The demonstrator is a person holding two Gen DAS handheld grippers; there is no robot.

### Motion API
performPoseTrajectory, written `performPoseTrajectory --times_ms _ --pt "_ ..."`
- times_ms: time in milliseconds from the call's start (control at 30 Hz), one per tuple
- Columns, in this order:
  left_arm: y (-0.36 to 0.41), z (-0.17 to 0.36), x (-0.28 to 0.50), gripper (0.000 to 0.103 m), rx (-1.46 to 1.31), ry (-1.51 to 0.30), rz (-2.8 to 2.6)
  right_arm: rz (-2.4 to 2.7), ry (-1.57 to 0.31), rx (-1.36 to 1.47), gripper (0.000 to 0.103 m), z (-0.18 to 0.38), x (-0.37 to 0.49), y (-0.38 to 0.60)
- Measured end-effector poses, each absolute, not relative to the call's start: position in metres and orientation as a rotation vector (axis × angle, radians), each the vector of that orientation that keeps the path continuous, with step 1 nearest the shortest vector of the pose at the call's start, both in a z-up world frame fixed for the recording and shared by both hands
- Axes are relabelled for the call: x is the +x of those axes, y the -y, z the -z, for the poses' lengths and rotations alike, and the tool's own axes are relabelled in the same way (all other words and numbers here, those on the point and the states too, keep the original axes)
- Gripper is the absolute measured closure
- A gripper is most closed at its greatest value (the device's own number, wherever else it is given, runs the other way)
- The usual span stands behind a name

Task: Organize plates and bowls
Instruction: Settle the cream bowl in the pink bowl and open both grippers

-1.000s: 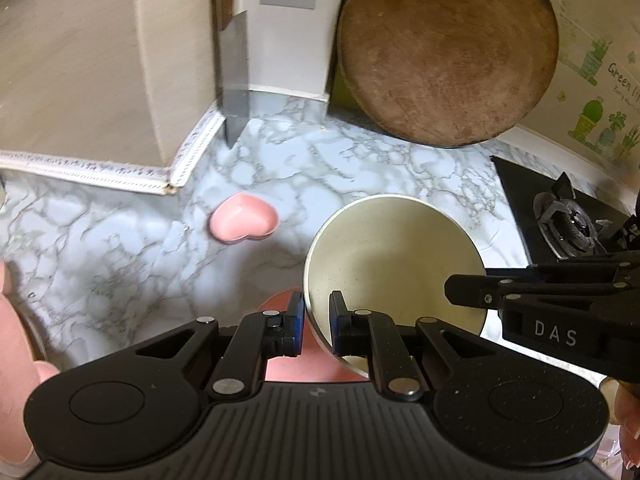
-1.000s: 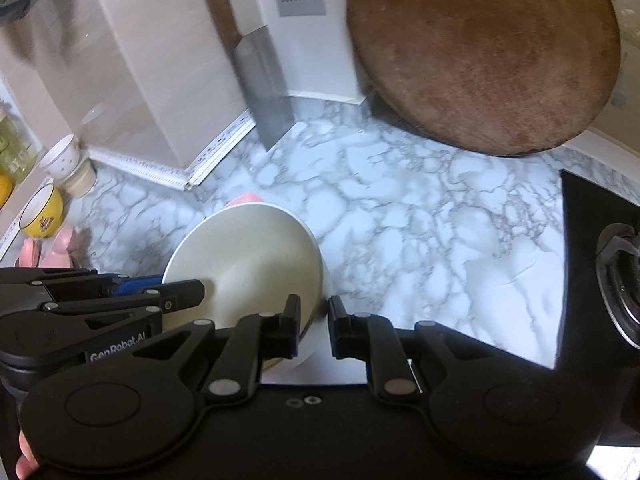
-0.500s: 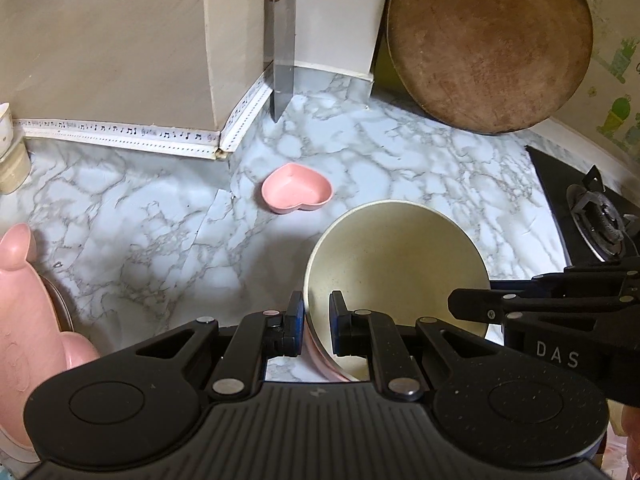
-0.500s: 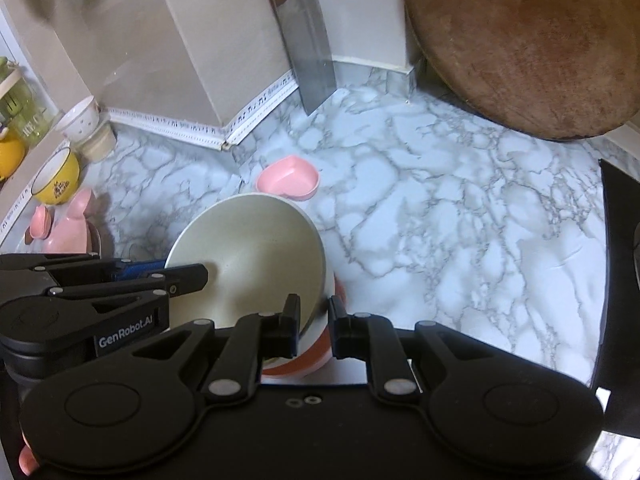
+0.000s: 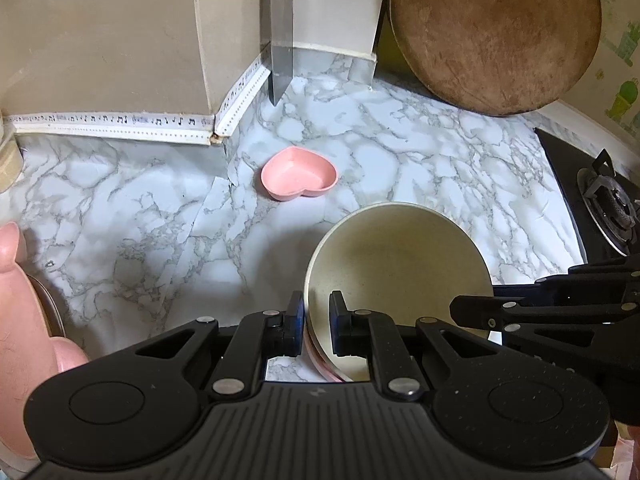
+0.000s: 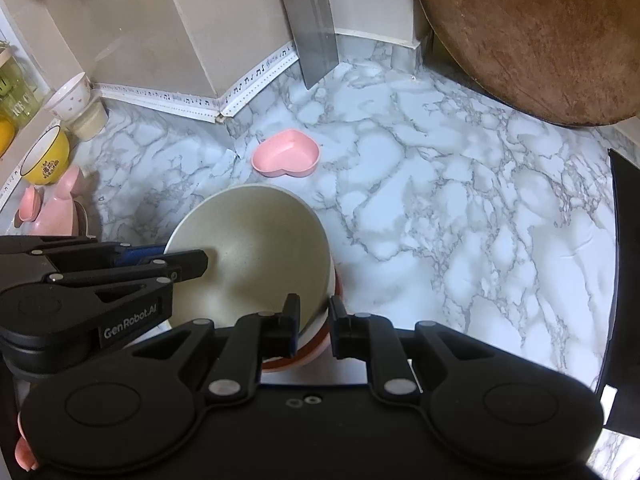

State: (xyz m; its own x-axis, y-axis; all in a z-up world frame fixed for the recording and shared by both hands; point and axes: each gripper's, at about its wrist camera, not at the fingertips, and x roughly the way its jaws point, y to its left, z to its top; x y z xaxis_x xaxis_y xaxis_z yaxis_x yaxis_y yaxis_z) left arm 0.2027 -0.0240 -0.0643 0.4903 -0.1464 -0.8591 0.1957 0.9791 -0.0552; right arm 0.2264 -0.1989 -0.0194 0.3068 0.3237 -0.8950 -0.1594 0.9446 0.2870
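Note:
A cream bowl (image 5: 400,264) is nested in a pink and white bowl (image 6: 312,356), and both grippers hold this stack just over the marble counter (image 5: 420,160). My left gripper (image 5: 316,312) is shut on the stack's left rim. It shows as a black arm (image 6: 196,260) in the right wrist view. My right gripper (image 6: 314,316) is shut on the right rim, and its fingers (image 5: 460,308) reach in from the right. I cannot tell whether the stack touches the counter. A pink heart-shaped dish (image 5: 298,178) (image 6: 286,152) sits alone on the counter beyond the stack.
A cleaver (image 5: 280,60) and a round wooden board (image 5: 492,32) lean on the back wall. A black gas hob (image 5: 600,200) lies at the right. At the left are a pink animal-shaped dish (image 5: 20,300), a yellow bowl (image 6: 44,156) and a white cup (image 6: 70,96).
Both grippers have come down toward the counter with the bowl stack held between them. More of the counter and the heart dish now show beyond it. Neither grip has changed.

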Motion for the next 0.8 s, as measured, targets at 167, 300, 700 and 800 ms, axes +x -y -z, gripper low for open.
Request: performPoseTrajectory --times_ms 167,300,700,800 --pt "0.024 0.07 0.204 0.091 0.053 -1.047 0.207 -0.323 -1.231 0.151 0.087 0.024 0.228 0.197" --pt "0.025 0.073 0.205 0.091 0.059 -1.05 0.208 -0.325 -1.231 0.149 0.087 0.027 0.229 0.198" --pt "0.022 0.077 0.208 0.091 0.046 -1.058 0.212 -0.323 -1.232 0.158 0.087 0.03 0.231 0.2" --pt "0.022 0.074 0.207 0.091 0.041 -1.05 0.215 -0.33 -1.221 0.153 0.087 0.027 0.23 0.199"
